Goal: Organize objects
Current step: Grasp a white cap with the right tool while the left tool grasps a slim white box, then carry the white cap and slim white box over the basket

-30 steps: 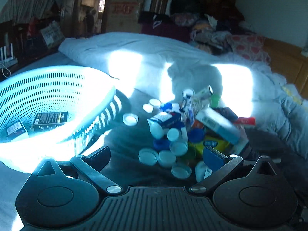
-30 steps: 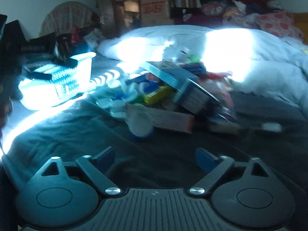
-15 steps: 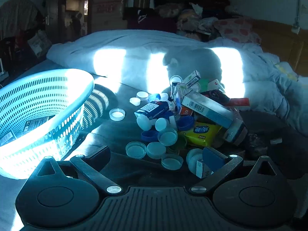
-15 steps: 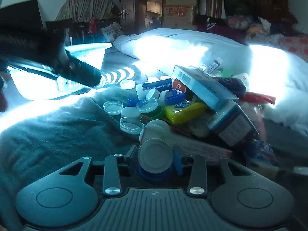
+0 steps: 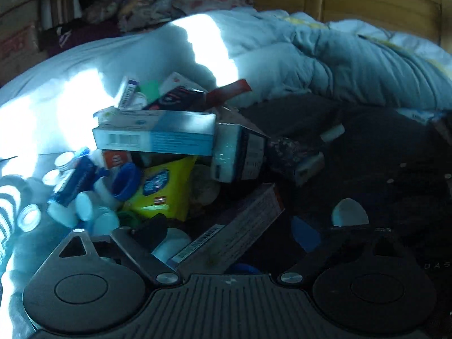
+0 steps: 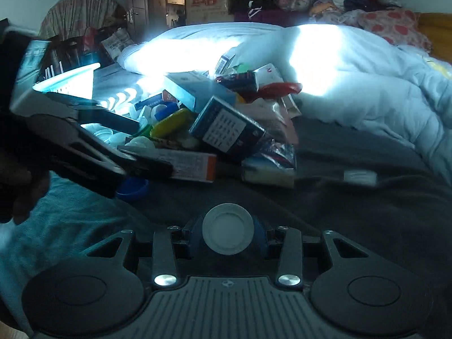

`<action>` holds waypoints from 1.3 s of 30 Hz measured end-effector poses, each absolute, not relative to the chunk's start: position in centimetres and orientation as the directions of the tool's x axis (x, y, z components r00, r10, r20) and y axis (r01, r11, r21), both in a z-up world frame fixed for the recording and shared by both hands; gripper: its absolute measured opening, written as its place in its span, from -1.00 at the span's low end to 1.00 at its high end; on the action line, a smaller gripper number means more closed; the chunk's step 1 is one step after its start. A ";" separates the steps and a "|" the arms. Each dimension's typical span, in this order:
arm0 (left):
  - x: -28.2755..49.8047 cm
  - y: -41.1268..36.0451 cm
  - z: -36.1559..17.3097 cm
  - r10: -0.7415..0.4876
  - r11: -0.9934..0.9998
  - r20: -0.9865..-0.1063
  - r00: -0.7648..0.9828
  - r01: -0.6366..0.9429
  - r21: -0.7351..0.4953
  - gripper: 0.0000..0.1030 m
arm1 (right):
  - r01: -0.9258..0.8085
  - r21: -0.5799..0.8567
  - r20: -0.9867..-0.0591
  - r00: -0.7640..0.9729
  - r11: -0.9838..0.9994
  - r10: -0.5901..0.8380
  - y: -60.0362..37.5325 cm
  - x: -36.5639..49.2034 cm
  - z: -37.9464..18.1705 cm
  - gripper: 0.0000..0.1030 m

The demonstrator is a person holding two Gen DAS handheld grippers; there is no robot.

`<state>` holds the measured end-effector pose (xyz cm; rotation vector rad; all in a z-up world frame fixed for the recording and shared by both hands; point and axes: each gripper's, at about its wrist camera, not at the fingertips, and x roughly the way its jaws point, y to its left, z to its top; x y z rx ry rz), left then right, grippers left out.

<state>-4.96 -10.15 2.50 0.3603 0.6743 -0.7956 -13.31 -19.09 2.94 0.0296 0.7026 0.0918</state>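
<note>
Your left hand-held gripper (image 5: 228, 234), jaws apart and just narrowing, straddles the long carton (image 5: 234, 231), lying diagonally, far end up-right. Your right hand-held gripper (image 6: 228, 236) clamps a white cap (image 6: 227, 228).

We count two grippers: the left gripper (image 5: 226, 230) and the right gripper (image 6: 228, 236). We see one white cap (image 6: 227, 228) between the right one's fingers.

In the pile we count about five boxes that we can tell apart: one long light blue box (image 5: 154, 133), one dark box with white print (image 6: 228, 127), one long flat box with an orange end (image 6: 192, 166), one black and red box (image 5: 176, 99), and one small blue box (image 5: 74, 180). There is one yellow packet (image 5: 163, 189). There is one blue basket (image 6: 72, 83).

We see many small round caps (image 5: 84, 206), too blurry for us to count. One more white cap (image 5: 349, 213) lies alone on the dark blanket (image 6: 353, 212).
</note>
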 end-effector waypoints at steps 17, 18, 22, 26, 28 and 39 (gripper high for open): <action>-5.8 -11.8 0.5 -0.483 0.748 -0.708 0.514 0.663 -0.029 -0.14 | -0.055 0.108 -0.640 0.760 0.993 0.112 -19.5 -12.9 1.6 -0.17; -5.9 -11.7 0.5 -0.481 0.758 -0.705 0.522 0.652 -0.034 -0.17 | -0.053 0.110 -0.638 0.762 0.993 0.111 -19.6 -13.0 1.7 -0.18; -6.4 -11.2 1.4 -0.468 0.799 -0.683 0.560 0.599 -0.056 -0.35 | -0.044 0.109 -0.607 0.788 0.993 0.101 -19.8 -13.3 2.3 -0.18; -6.8 -9.2 4.2 -0.437 0.847 -0.637 0.636 0.528 -0.054 -0.39 | -0.051 0.110 -0.555 0.825 0.993 0.104 -19.7 -13.8 3.9 -0.18; -6.9 -7.5 6.0 -0.403 0.876 -0.609 0.684 0.481 -0.040 -0.39 | -0.067 0.105 -0.531 0.840 0.992 0.113 -19.4 -13.9 4.8 -0.18; -7.0 5.1 16.2 -0.122 0.992 -0.403 0.907 0.129 -0.010 -0.39 | -0.227 0.101 -0.409 0.878 0.969 0.248 -13.8 -11.5 12.1 -0.18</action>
